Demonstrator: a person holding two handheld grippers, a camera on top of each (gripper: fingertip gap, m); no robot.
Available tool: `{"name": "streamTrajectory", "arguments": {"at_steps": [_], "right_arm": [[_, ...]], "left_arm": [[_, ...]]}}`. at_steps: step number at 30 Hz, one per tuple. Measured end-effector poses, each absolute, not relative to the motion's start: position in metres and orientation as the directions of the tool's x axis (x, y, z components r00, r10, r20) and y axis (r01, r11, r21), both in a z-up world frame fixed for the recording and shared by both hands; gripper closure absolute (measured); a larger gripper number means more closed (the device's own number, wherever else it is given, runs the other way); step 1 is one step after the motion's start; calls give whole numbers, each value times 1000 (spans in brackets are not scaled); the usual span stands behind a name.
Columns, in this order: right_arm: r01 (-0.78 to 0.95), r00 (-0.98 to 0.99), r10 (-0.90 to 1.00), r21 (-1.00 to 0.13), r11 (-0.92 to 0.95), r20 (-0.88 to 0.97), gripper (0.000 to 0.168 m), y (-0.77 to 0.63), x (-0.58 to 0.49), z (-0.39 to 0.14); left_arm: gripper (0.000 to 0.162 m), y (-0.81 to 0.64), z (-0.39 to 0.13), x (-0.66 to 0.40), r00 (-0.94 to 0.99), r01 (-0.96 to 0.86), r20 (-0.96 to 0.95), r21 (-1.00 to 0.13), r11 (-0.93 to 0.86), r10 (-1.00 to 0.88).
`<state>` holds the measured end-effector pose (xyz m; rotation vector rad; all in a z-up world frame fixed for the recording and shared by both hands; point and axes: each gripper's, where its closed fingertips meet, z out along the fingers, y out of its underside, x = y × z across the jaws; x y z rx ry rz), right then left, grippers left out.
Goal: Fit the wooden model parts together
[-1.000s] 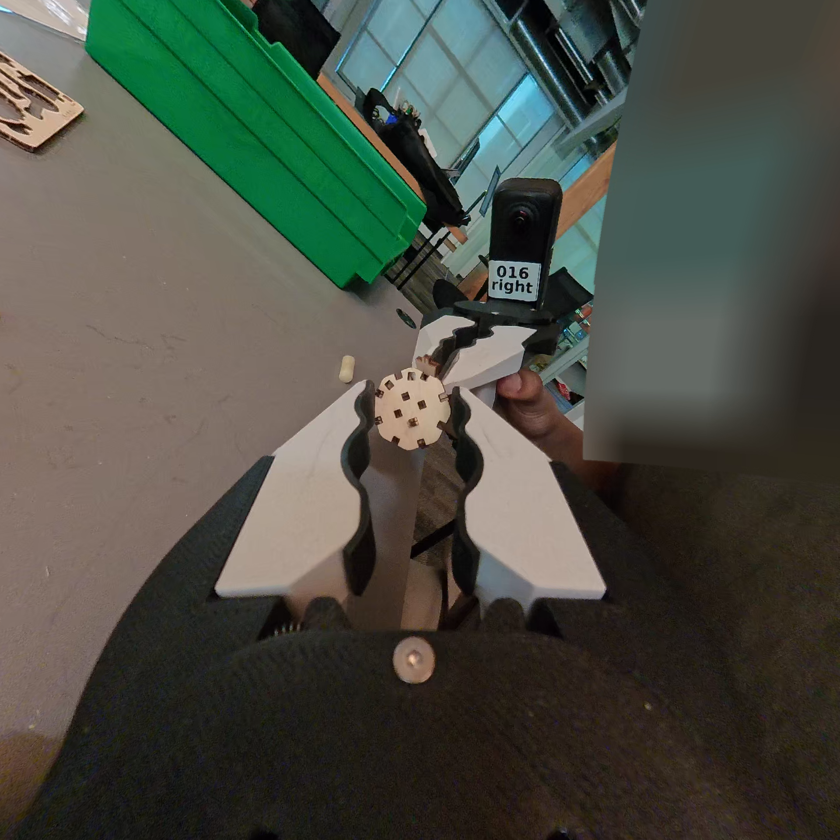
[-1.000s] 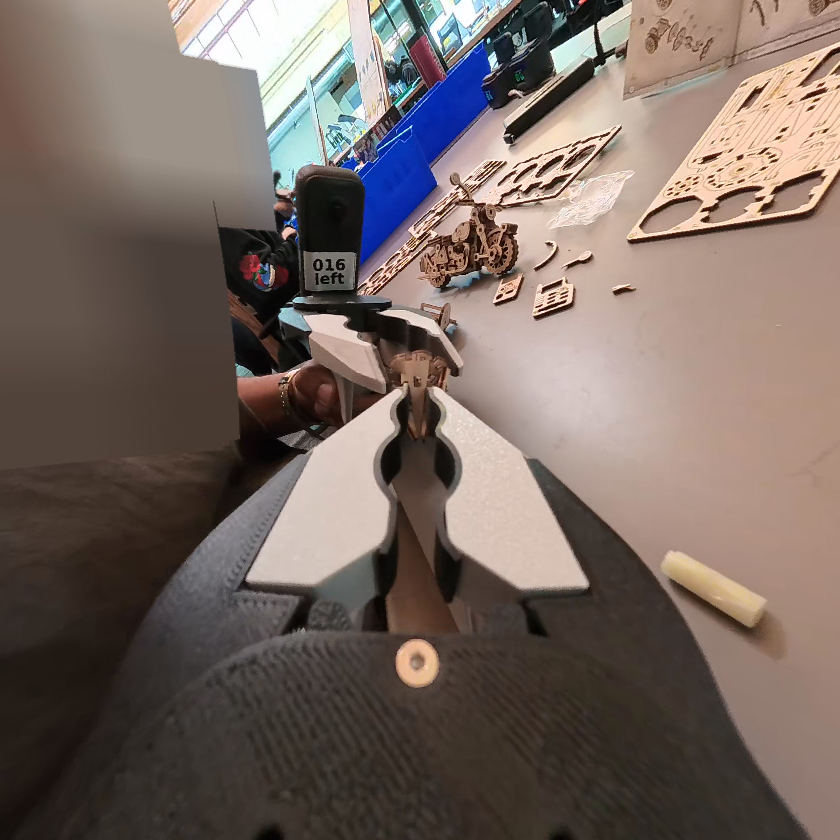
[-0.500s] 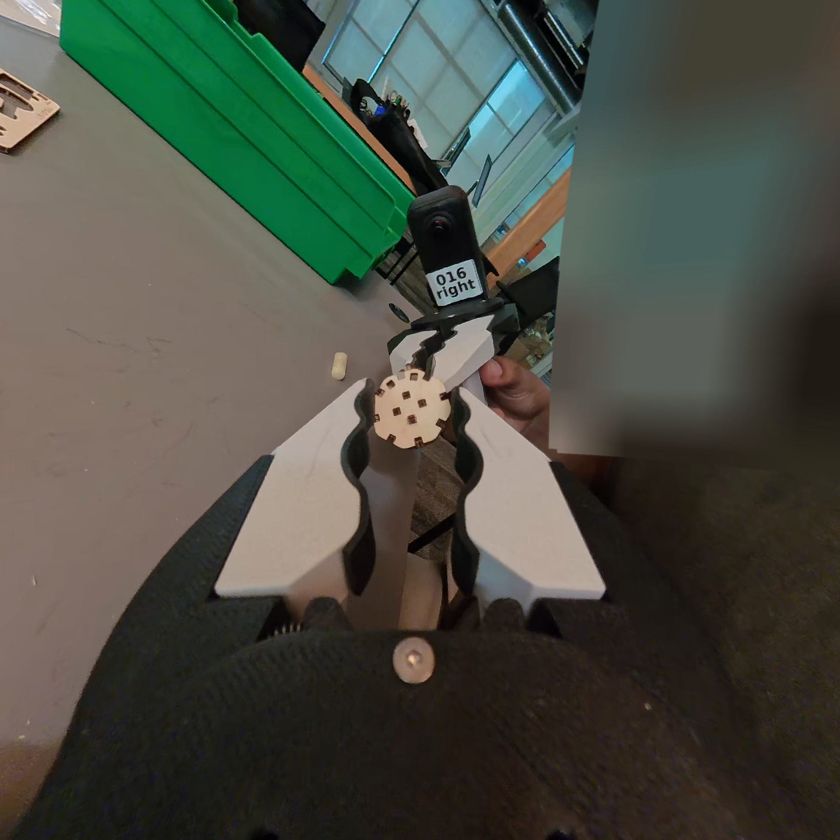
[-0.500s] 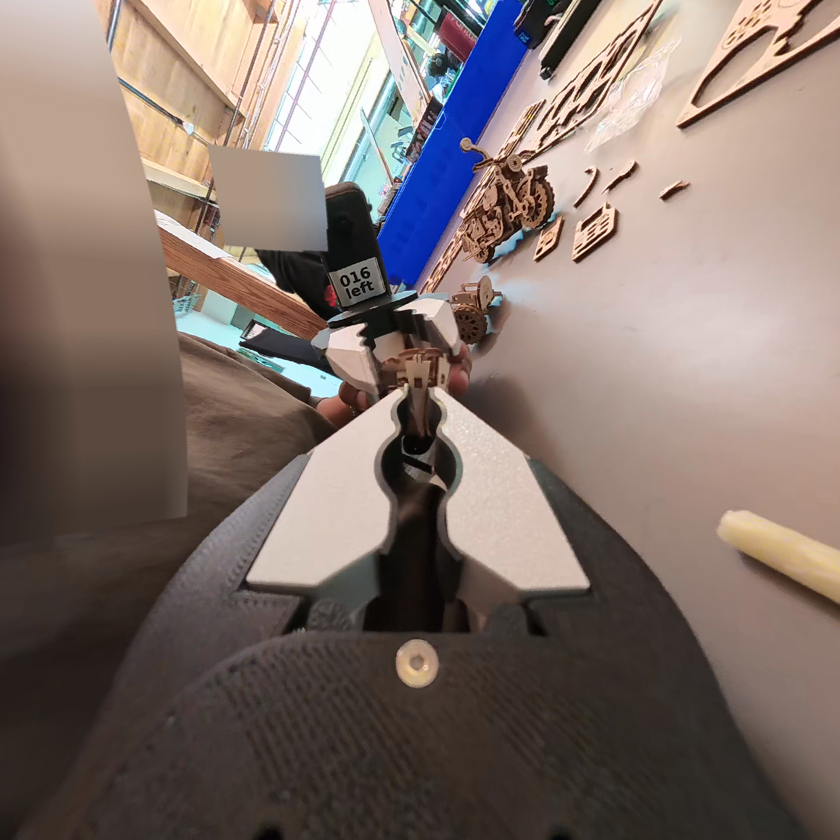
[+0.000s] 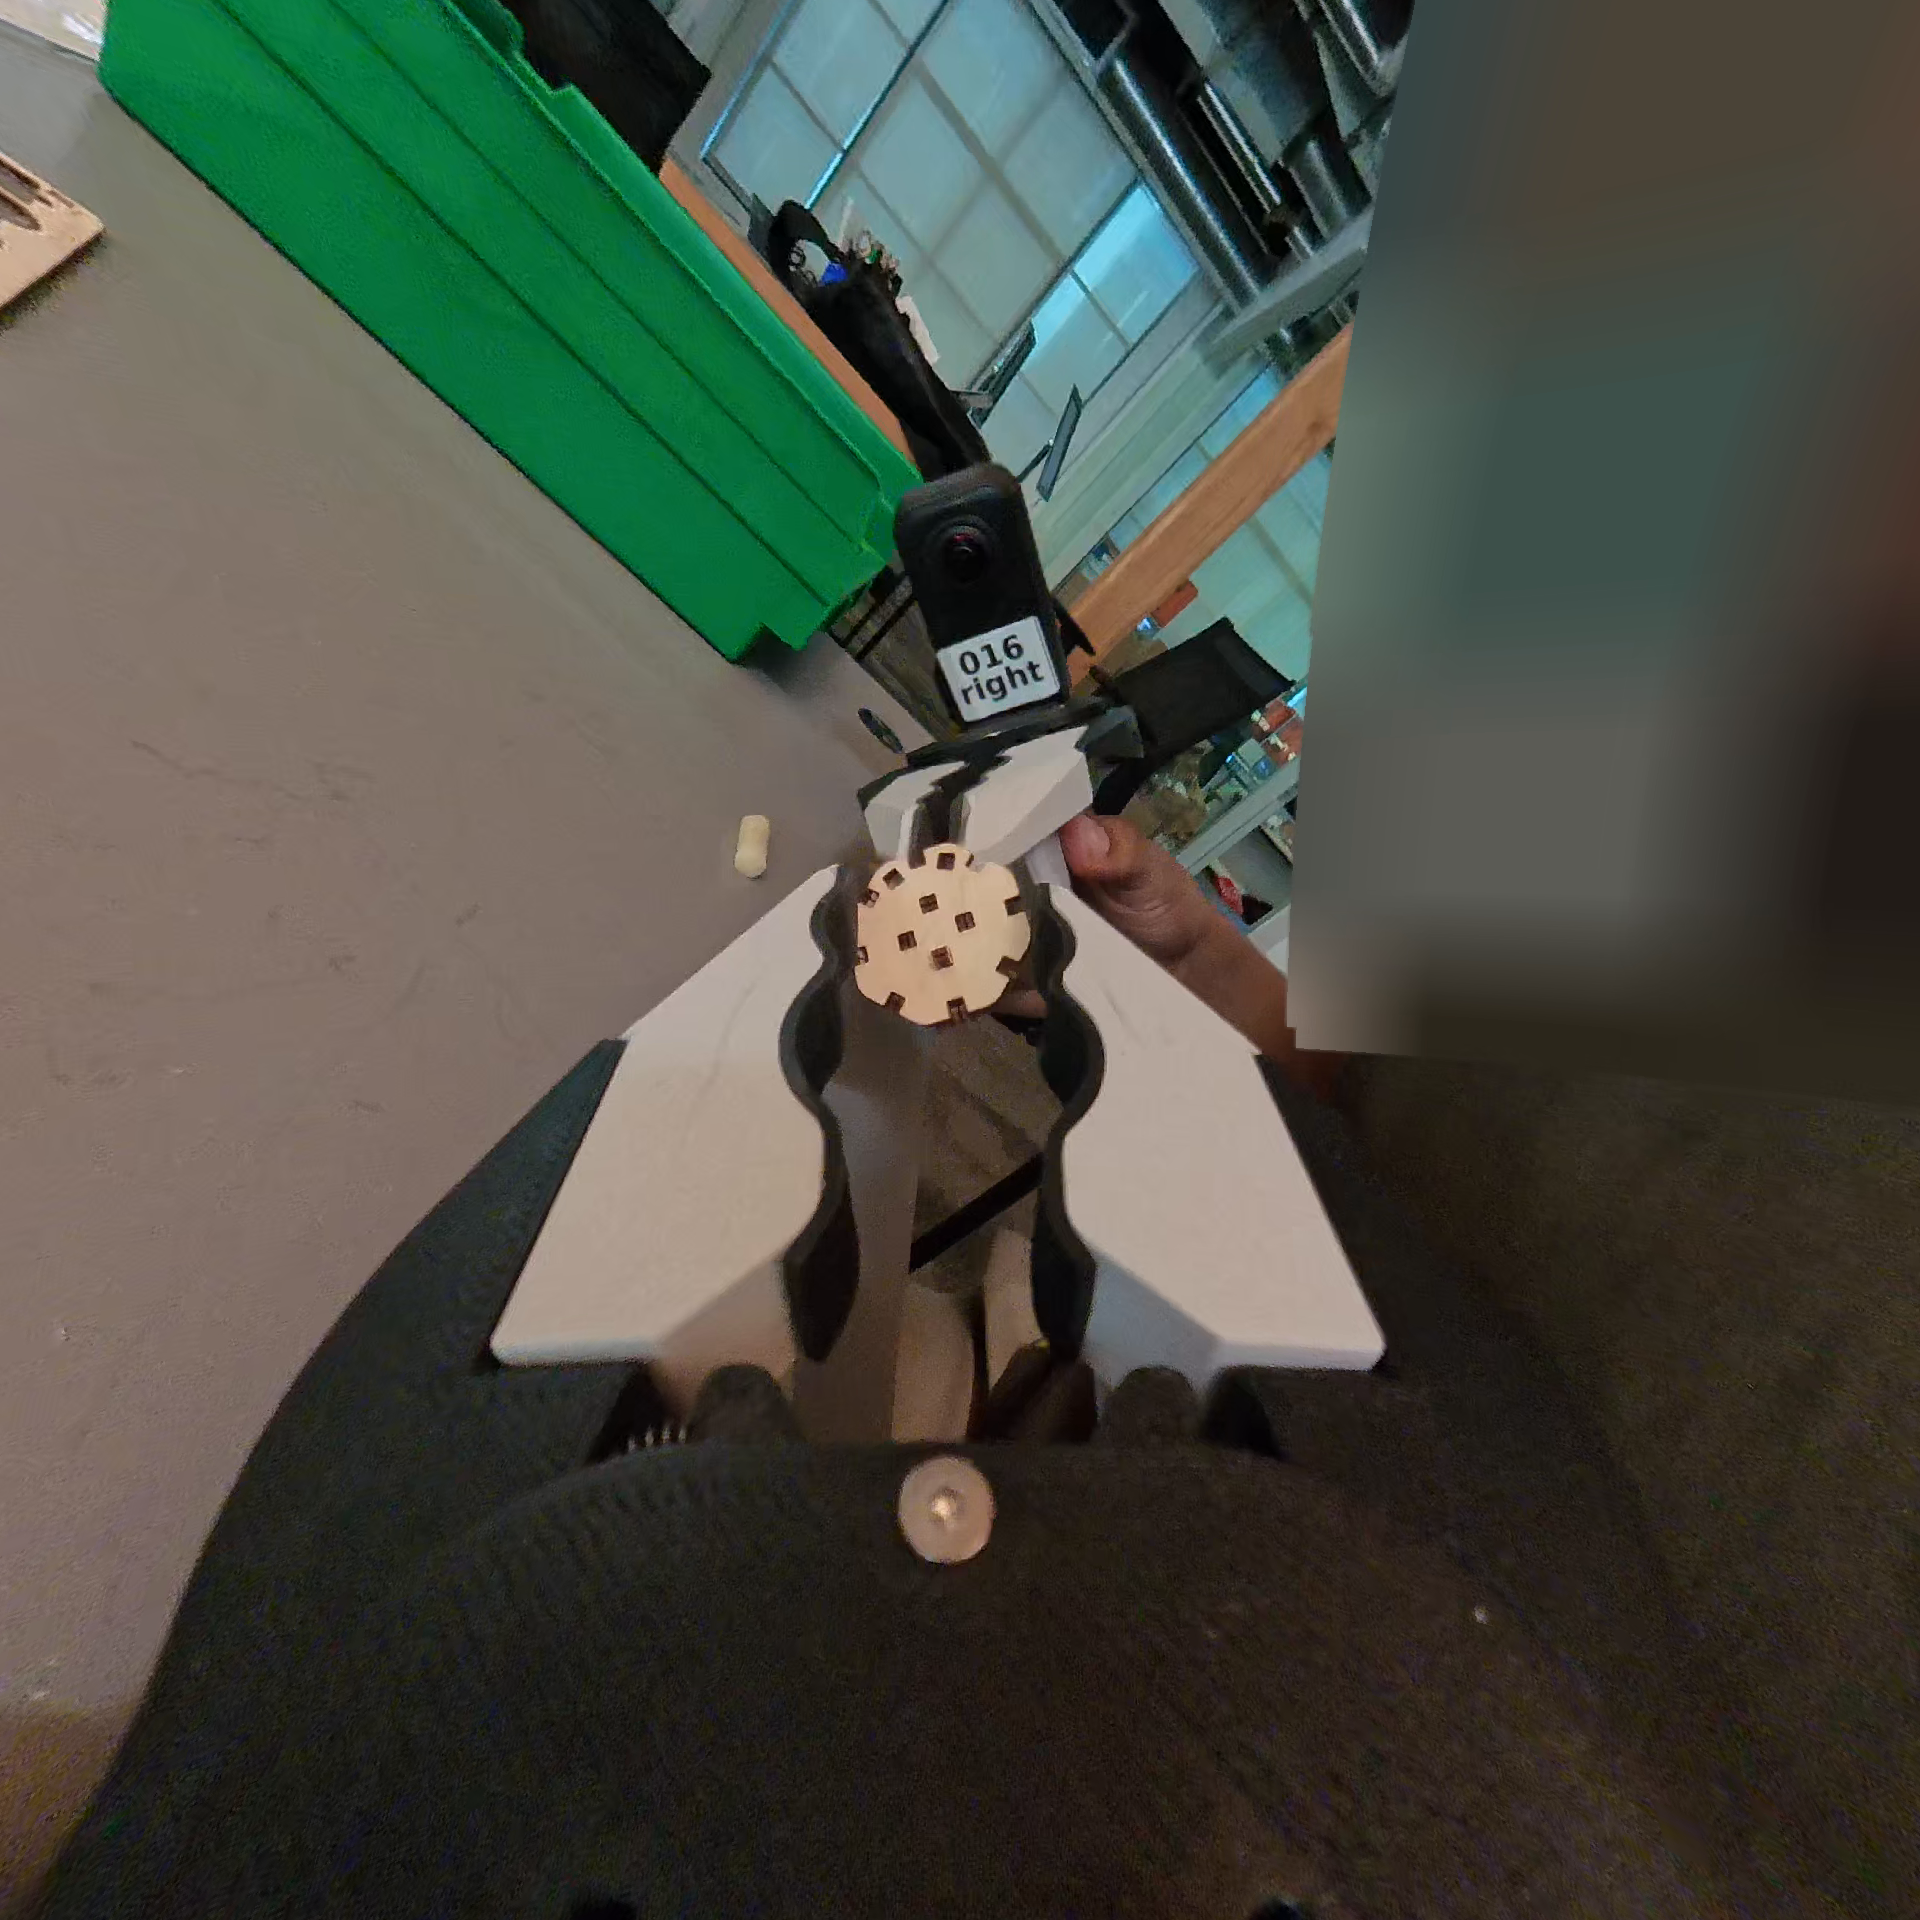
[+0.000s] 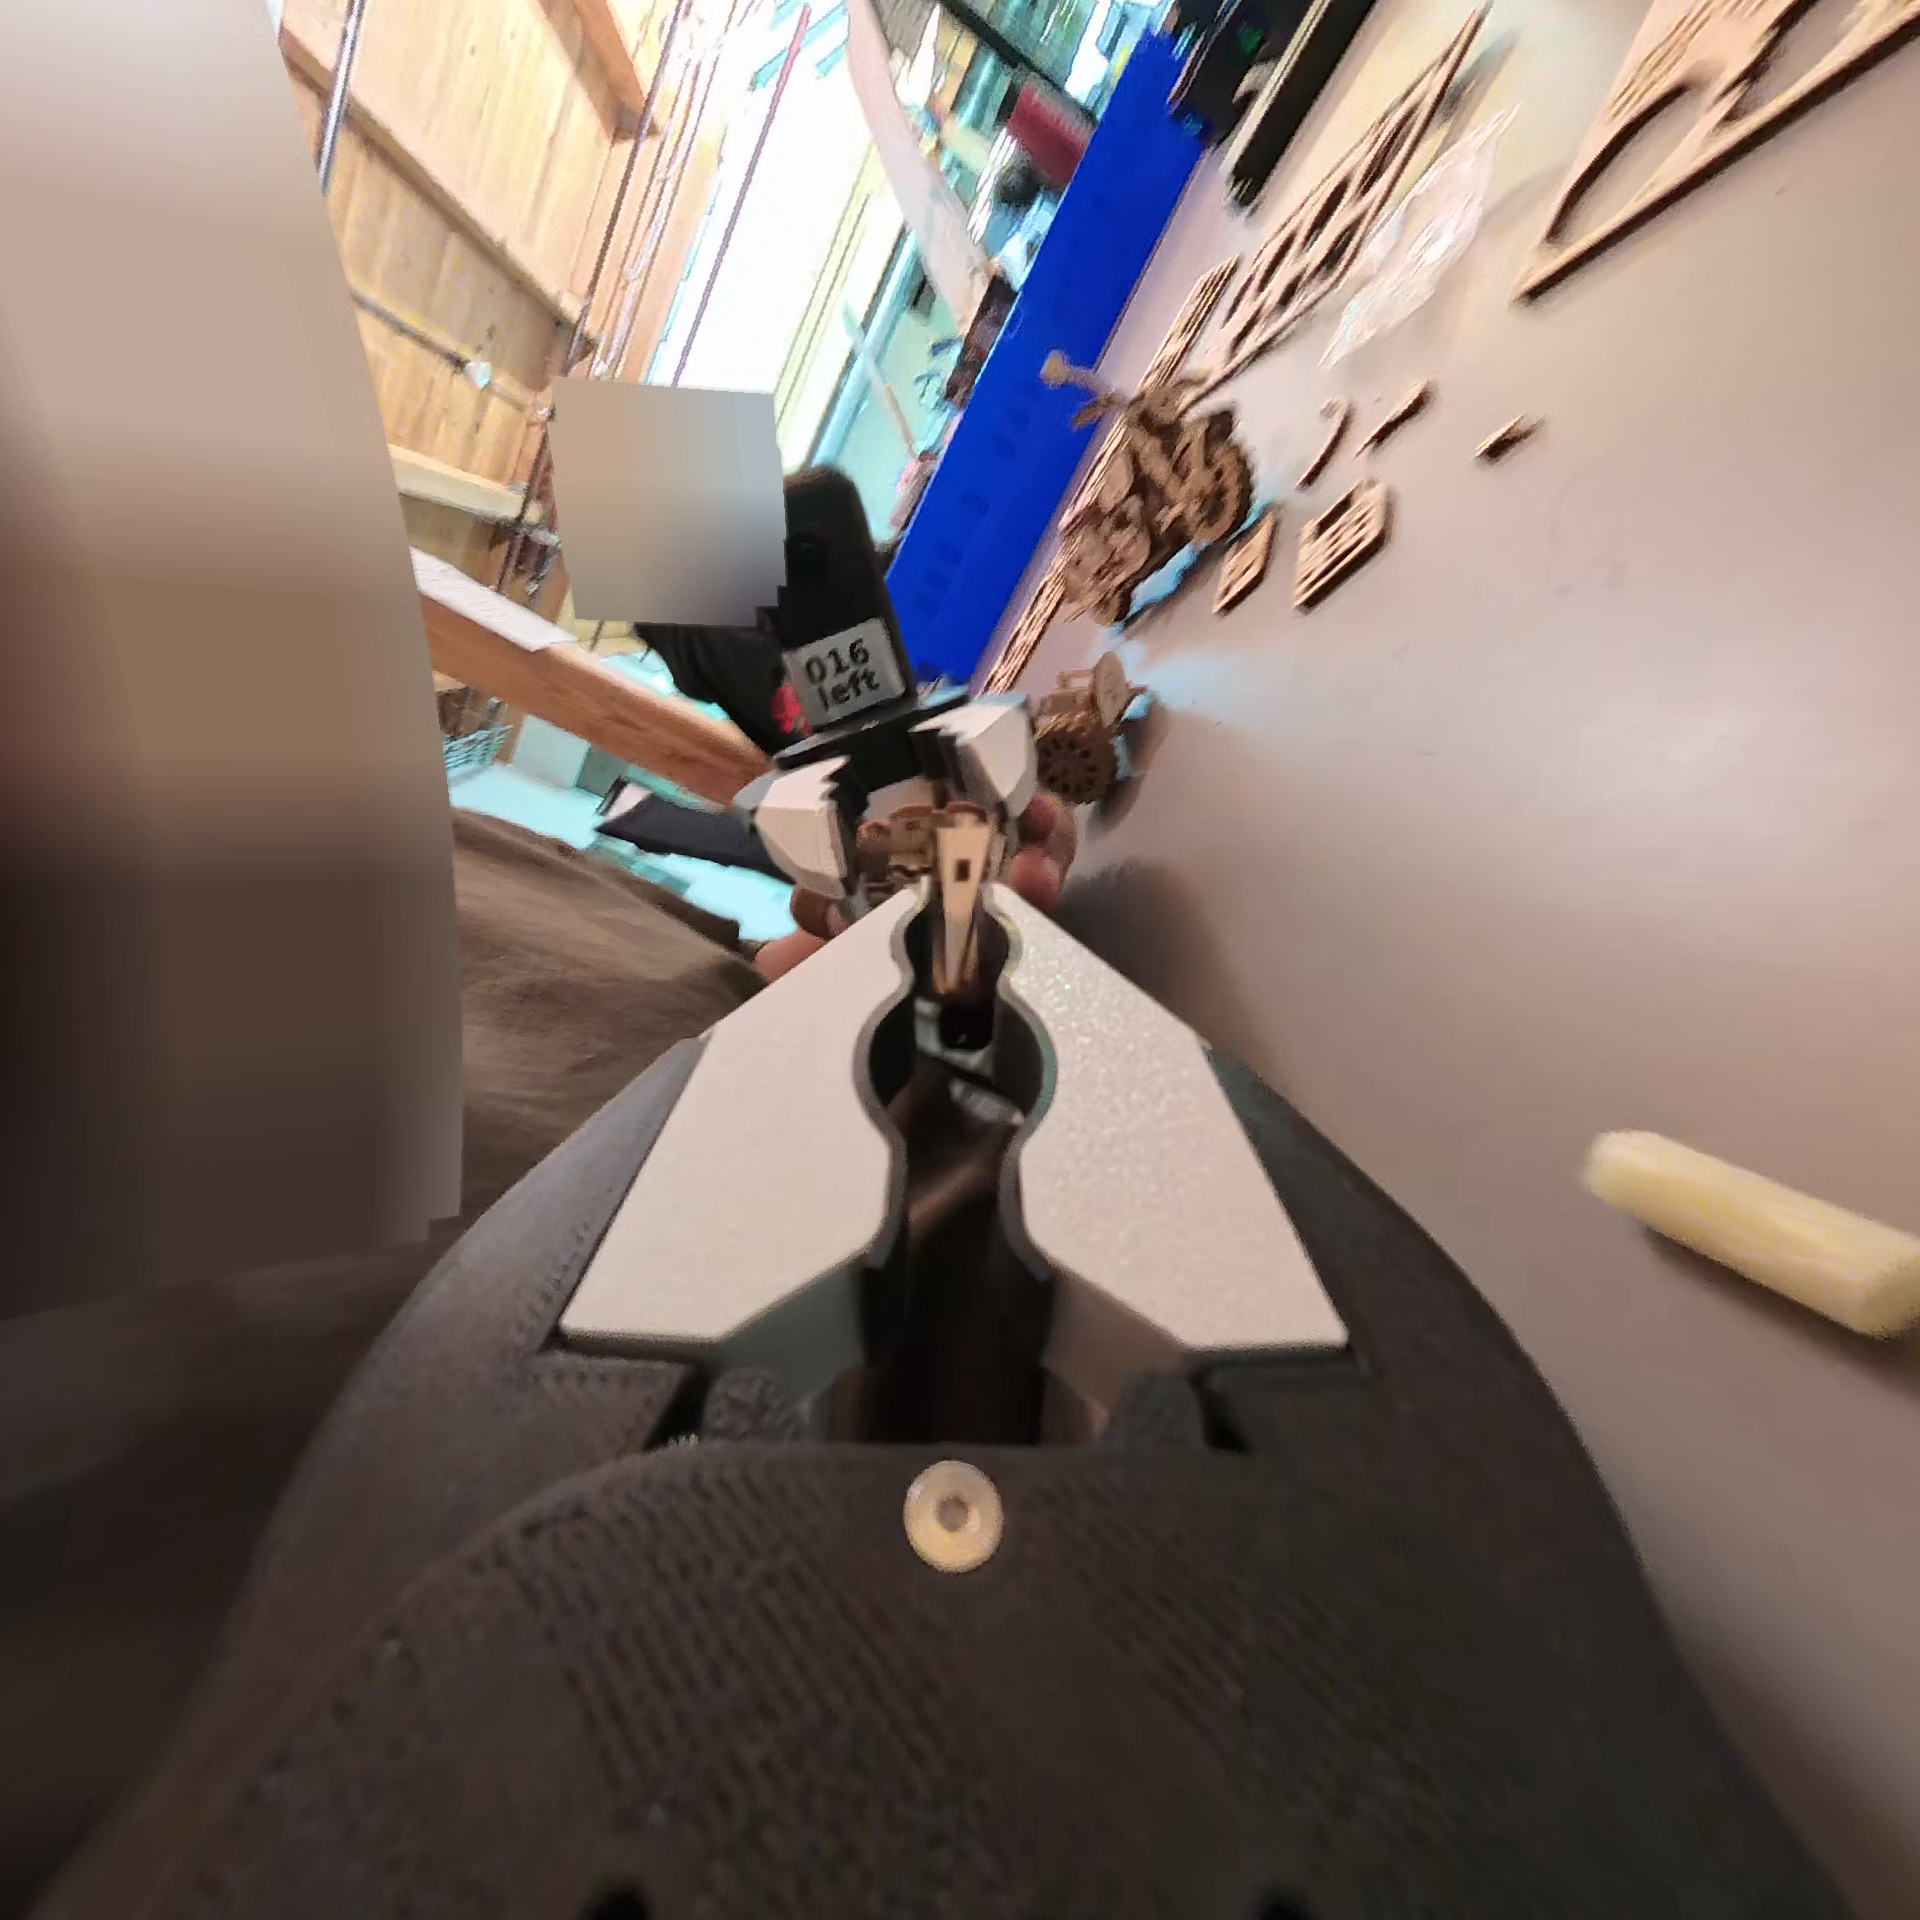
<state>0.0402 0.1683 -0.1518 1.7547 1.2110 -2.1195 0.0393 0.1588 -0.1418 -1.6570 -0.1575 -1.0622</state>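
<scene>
My left gripper [image 5: 940, 914] is shut on a round wooden disc [image 5: 940, 935] with small square holes and a notched rim, held above the grey table's near edge. My right gripper [image 6: 958, 904] is shut on a thin flat wooden piece [image 6: 958, 904], seen edge-on, its tip close to the disc assembly [image 6: 902, 836] that the left gripper [image 6: 894, 821] holds. The two grippers face each other tip to tip. In the left wrist view the right gripper [image 5: 935, 821] sits just behind the disc, and the thin piece is hidden there.
A green bin [image 5: 468, 281] stands at the table's far side. A cream plastic peg [image 5: 750, 844] lies on the table, also in the right wrist view [image 6: 1756, 1231]. A wooden motorcycle model [image 6: 1153, 499], a small wheeled assembly [image 6: 1081, 738], loose parts [image 6: 1340, 545] and cut-out sheets [image 6: 1683, 135] lie beyond. Only a small space, under 4 cm, lies between the two pairs of fingers.
The right gripper has tilted and closed in on the left gripper, bringing the thin piece up to the disc. The disc stays gripped and has turned slightly.
</scene>
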Motion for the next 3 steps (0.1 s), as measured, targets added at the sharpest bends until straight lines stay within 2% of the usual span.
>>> {"name": "streamTrajectory", "arguments": {"at_steps": [3], "right_arm": [[510,-249,527,-573,-642,-813,168,187,37,-162]], "left_arm": [[132,158,-135,30,529,655,743,-664,-360,-409]]}}
